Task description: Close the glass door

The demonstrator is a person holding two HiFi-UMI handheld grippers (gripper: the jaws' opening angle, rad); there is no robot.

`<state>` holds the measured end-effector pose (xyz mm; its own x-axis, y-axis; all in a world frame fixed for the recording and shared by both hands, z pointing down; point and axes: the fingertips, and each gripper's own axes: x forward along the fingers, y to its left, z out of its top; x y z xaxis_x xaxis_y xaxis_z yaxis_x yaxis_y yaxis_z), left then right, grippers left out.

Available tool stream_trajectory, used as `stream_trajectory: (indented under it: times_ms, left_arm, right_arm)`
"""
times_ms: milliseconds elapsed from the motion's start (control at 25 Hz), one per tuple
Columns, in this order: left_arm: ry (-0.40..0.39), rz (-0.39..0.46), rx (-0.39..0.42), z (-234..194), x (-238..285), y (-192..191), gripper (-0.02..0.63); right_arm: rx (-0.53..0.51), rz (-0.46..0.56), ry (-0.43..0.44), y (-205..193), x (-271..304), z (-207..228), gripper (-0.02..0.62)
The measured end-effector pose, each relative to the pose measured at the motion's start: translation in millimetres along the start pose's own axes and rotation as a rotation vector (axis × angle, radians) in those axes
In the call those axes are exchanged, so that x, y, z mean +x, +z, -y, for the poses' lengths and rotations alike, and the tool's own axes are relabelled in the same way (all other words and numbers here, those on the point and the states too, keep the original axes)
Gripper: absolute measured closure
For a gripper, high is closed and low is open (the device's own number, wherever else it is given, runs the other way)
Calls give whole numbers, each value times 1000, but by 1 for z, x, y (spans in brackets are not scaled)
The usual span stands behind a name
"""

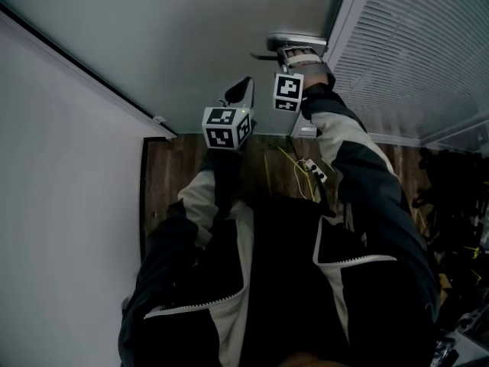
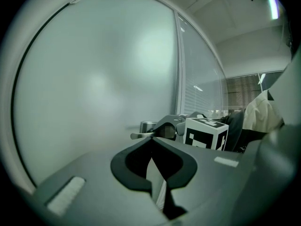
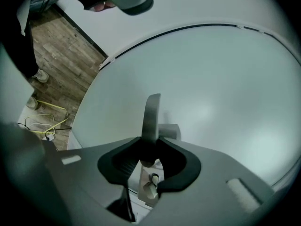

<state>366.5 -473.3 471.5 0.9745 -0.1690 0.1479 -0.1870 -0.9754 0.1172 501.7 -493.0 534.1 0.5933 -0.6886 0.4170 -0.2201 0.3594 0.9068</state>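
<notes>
The frosted glass door [image 1: 191, 44] fills the space ahead. Its metal lever handle [image 1: 284, 40] sits near the door's right edge. My right gripper [image 1: 294, 55] is shut on that handle; in the right gripper view the lever [image 3: 152, 117] runs up between the dark pads, with the lock plate [image 3: 150, 185] below it. My left gripper [image 1: 243, 90] hangs a little left of and below the handle, pointing at the glass, jaws shut on nothing. From the left gripper [image 2: 151, 142] view, the lever [image 2: 141, 135] and the right gripper's marker cube [image 2: 207, 133] lie just beyond its tips.
A panel with slatted blinds [image 1: 412, 52] adjoins the door frame [image 1: 348, 14] on the right. A white wall [image 1: 61, 167] stands at the left. On the wood floor [image 1: 176, 174] lie a yellow cable and a power strip [image 1: 309, 167]. Dark clutter [image 1: 458, 205] sits at far right.
</notes>
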Motion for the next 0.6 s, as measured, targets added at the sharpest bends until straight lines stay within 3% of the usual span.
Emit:
stream_trajectory:
  times_ms: [200,400,600]
  left_arm:
    - [15,5,7,-2,-3,36,601]
    - [20,10,-15,-3,-12,26,603]
    - [24,-2,3,-5,-9,43,603]
  right_arm:
    - [4,-4,7,-6,3,34,472]
    - [5,-12,1,-4,9,28,473]
    - [18,-15,2,-10,13,45,474]
